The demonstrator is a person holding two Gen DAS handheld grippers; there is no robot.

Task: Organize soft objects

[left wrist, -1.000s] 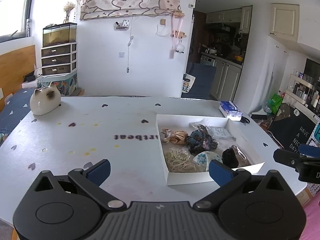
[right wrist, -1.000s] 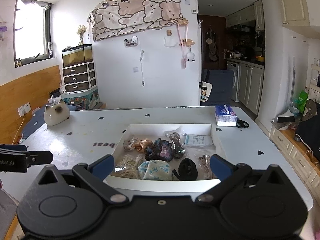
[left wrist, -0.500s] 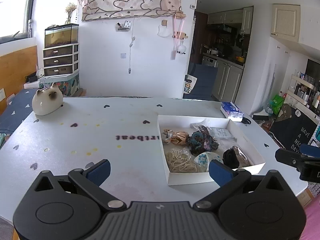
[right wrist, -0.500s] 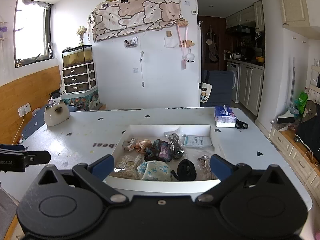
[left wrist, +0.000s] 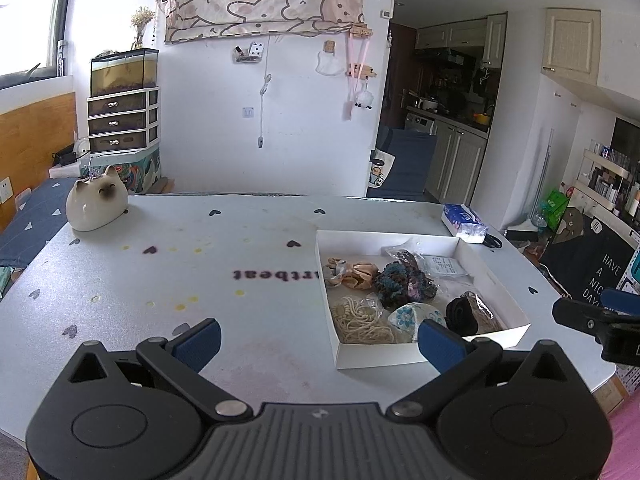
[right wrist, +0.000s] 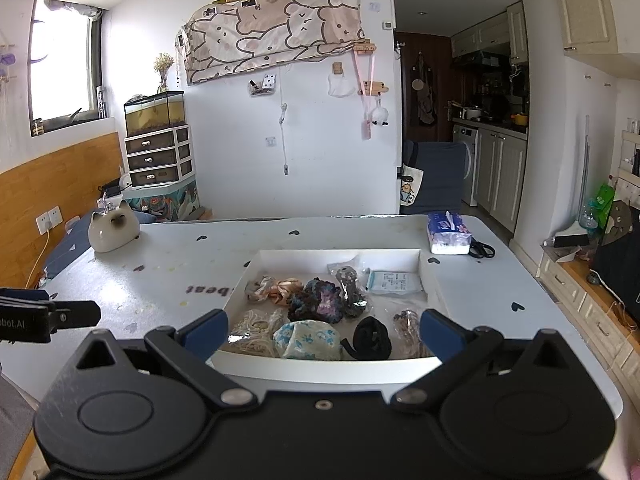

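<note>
Both tools hung over the near edge of the pale grey, heart-speckled worktop (left wrist: 168,264), and neither had anything in it. The left hand-held gripper (left wrist: 318,338) stood with its blue-padded fingers spread wide, above bare surface just left of the shallow white cardboard box (left wrist: 404,354). The right hand-held gripper (right wrist: 322,330) was just as wide apart and empty, its fingers framing the near wall of that box (right wrist: 320,366).

Inside the box, the soft things lay loose and close together. At the front left sat a cream coil of cord (right wrist: 254,332), beside it a blue-flowered fabric pouch (right wrist: 308,338), then a black scrunchie (right wrist: 372,338), and a beaded brown piece in clear wrap (right wrist: 406,326) at the front right. Behind them lay a peach satin scrunchie (right wrist: 276,288) touching a dark blue-purple knitted scrunchie (right wrist: 320,300). A grey bagged item (right wrist: 350,284) and a flat clear packet with a printed label (right wrist: 394,282) sat towards the back.

Well apart from the box, a cream ceramic cat figure (left wrist: 96,206) rested at the worktop's far left corner. A blue-and-white tissue pack (right wrist: 448,232) lay at the far right, with black scissors (right wrist: 482,248) just beside it.
</note>
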